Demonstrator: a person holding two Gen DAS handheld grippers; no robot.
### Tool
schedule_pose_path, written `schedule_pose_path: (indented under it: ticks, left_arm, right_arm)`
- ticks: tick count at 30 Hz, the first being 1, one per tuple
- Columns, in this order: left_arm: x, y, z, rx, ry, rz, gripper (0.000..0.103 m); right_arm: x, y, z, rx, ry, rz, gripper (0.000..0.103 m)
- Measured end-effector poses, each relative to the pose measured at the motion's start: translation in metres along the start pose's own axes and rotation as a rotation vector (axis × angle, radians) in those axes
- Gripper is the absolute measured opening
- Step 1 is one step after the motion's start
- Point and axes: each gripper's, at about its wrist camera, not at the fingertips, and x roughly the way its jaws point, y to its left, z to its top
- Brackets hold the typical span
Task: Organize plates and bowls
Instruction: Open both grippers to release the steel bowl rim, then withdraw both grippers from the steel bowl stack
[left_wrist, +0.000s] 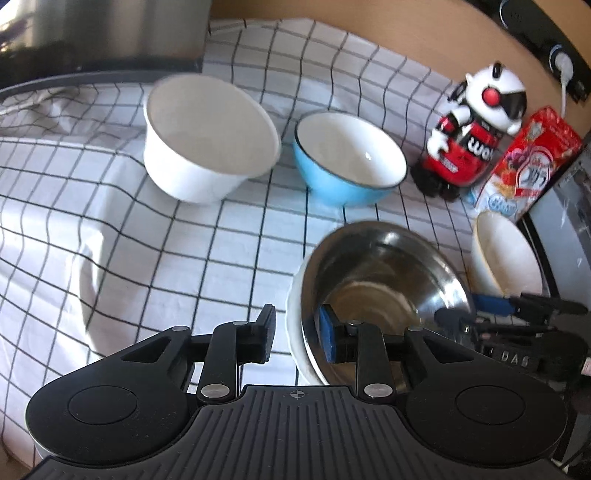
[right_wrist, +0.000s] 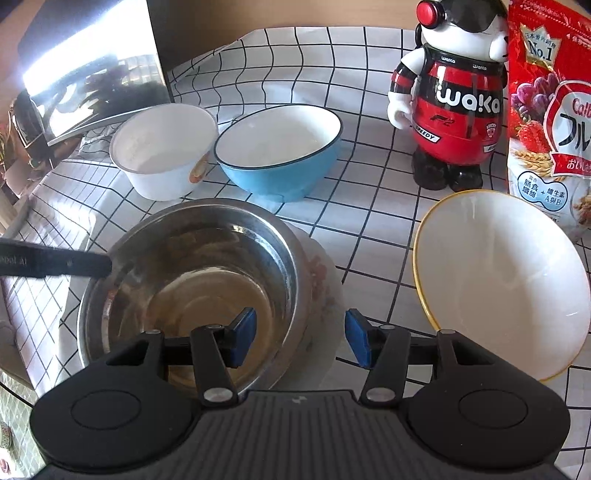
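Steel bowl (right_wrist: 192, 280) nested on floral plate (right_wrist: 325, 295), straddled by both tools. Left tool (left_wrist: 295, 332) part-open across near rim, nothing pinched; right tool (right_wrist: 299, 339) part-open, empty. Light, rigid, slick: grip rim.
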Motion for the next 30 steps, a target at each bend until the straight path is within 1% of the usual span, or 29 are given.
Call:
schedule_pose_path:
  ticks: [4, 8, 11, 14, 17, 19, 24, 27, 30]
  left_arm:
    - [0.013, -0.004, -0.005, 0.029, 0.032, 0.007, 0.028]
    - [0.02, -0.007, -0.007, 0.04, 0.04, 0.012, 0.028]
    - [0.02, -0.008, -0.006, 0.031, 0.037, 0.003, 0.028]
    - [0.014, -0.012, -0.004, 0.034, 0.026, 0.019, 0.028]
    - [0.005, -0.015, 0.0, 0.037, 0.001, -0.002, 0.028]
    - [0.003, -0.017, 0.002, 0.037, 0.001, -0.009, 0.028]
    - [0.011, -0.012, 0.003, -0.001, 0.009, -0.02, 0.029]
    - [0.015, -0.013, 0.003, 0.006, 0.003, -0.023, 0.03]
    - [0.018, -0.012, 0.005, -0.009, 0.019, -0.018, 0.029]
  right_arm:
    - [0.004, -0.003, 0.0, 0.004, 0.015, -0.035, 0.053]
    - [0.0, -0.003, -0.001, -0.004, 0.015, -0.047, 0.053]
    - [-0.003, -0.004, -0.001, -0.004, 0.01, -0.053, 0.053]
    - [-0.007, -0.005, -0.002, -0.003, -0.002, -0.06, 0.054]
    - [-0.011, -0.003, -0.003, -0.013, -0.012, -0.068, 0.056]
    - [-0.01, -0.003, -0.003, -0.018, -0.016, -0.085, 0.056]
    - [-0.009, -0.003, -0.002, -0.009, -0.009, -0.061, 0.056]
    - [-0.006, -0.004, -0.002, -0.002, 0.001, -0.048, 0.056]
    - [-0.006, -0.003, -0.001, -0.005, 0.002, -0.045, 0.056]
